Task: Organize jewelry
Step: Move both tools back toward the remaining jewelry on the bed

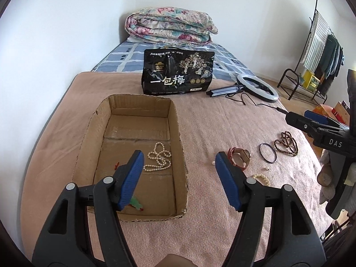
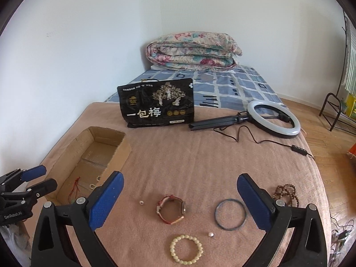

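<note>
An open cardboard box (image 1: 178,138) (image 2: 124,146) sits on the pink blanket. Inside it lie a white pearl necklace (image 1: 158,158) and a green pendant on red cord (image 1: 136,203). My left gripper (image 1: 179,155) is open and empty above the box's near right corner. On the blanket to the right lie a red-strap watch (image 2: 171,209) (image 1: 239,155), a dark bangle (image 2: 230,213) (image 1: 268,152), a cream bead bracelet (image 2: 185,249), brown prayer beads (image 2: 287,192) (image 1: 286,142) and two loose pearls (image 2: 211,234). My right gripper (image 2: 180,185) is open and empty above the watch.
A black snack bag (image 2: 156,104) stands behind the box. A ring light with tripod (image 2: 274,116) and its cable (image 2: 276,143) lie at the back right. A folded floral quilt (image 2: 193,51) lies on the bed. A clothes rack (image 1: 318,51) stands right.
</note>
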`<state>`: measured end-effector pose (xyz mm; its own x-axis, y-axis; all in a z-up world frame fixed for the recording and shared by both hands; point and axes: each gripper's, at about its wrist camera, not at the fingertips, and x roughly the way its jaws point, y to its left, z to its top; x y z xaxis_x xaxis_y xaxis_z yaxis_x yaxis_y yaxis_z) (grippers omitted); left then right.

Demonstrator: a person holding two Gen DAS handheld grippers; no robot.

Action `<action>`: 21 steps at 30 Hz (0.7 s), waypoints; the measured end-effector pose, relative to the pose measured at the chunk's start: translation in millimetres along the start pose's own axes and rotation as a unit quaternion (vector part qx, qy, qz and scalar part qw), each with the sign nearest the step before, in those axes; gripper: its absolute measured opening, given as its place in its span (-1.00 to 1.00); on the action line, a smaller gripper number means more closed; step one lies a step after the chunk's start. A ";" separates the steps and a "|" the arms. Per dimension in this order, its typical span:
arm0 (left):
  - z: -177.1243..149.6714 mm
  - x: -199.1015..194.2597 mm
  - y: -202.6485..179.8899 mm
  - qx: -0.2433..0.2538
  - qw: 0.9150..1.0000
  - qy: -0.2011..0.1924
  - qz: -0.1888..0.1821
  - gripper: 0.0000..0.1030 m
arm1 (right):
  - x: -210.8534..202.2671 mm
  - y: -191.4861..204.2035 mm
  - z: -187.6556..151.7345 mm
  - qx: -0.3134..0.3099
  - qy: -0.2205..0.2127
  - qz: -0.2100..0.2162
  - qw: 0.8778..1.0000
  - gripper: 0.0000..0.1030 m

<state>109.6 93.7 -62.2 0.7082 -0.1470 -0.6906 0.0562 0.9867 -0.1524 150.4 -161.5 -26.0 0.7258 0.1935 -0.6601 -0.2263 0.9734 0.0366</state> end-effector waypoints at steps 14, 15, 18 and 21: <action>-0.6 27.8 -70.4 0.049 0.998 0.024 -0.035 0.44 | -19.5 -91.3 -25.2 0.019 0.017 -0.078 0.997 0.99; -1.4 30.4 -74.0 0.052 0.998 0.026 -0.035 0.44 | -20.0 -98.1 -26.4 0.023 0.017 -0.082 0.996 0.99; -2.5 38.2 -82.5 0.054 0.997 0.033 -0.040 0.44 | -20.6 -119.2 -29.8 0.041 0.017 -0.094 0.995 0.99; -4.7 47.1 -89.9 0.054 0.997 0.045 -0.044 0.44 | -17.6 -140.7 -35.9 0.055 0.026 -0.108 0.992 0.99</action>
<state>134.6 -2.3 -84.4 0.6319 -0.2336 -0.7391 0.1944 0.9708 -0.1406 146.2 -306.2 -46.5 0.7143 -0.0244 -0.6994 0.0051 0.9995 -0.0297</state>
